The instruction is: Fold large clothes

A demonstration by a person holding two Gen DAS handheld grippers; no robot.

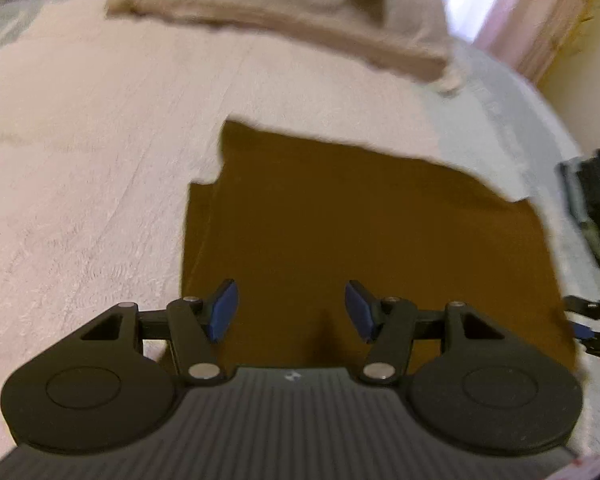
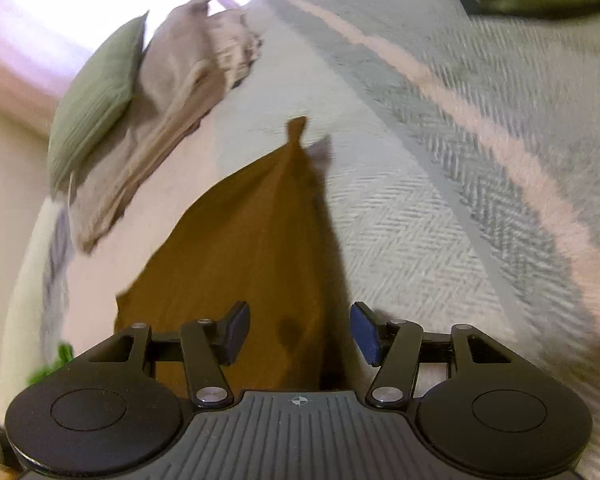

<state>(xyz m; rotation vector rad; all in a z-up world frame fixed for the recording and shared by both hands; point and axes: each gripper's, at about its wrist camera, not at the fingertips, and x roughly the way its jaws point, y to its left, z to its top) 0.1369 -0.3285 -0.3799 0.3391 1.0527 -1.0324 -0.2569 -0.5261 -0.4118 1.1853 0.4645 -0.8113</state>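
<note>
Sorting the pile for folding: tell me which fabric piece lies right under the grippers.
The brown cloth, spread flat on the bed; the beige bundle and green cushion lie farther off.

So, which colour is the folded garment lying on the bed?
Brown garment, plain; clearest in the left wrist view.

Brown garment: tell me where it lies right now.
The brown garment lies flat on the bed cover, ahead of both grippers, nearer than the beige folded blanket.

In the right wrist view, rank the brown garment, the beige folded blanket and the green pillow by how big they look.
1. brown garment, though it lies nearest the camera
2. beige folded blanket
3. green pillow
The last two look close in size, so their order is unsure.
</note>
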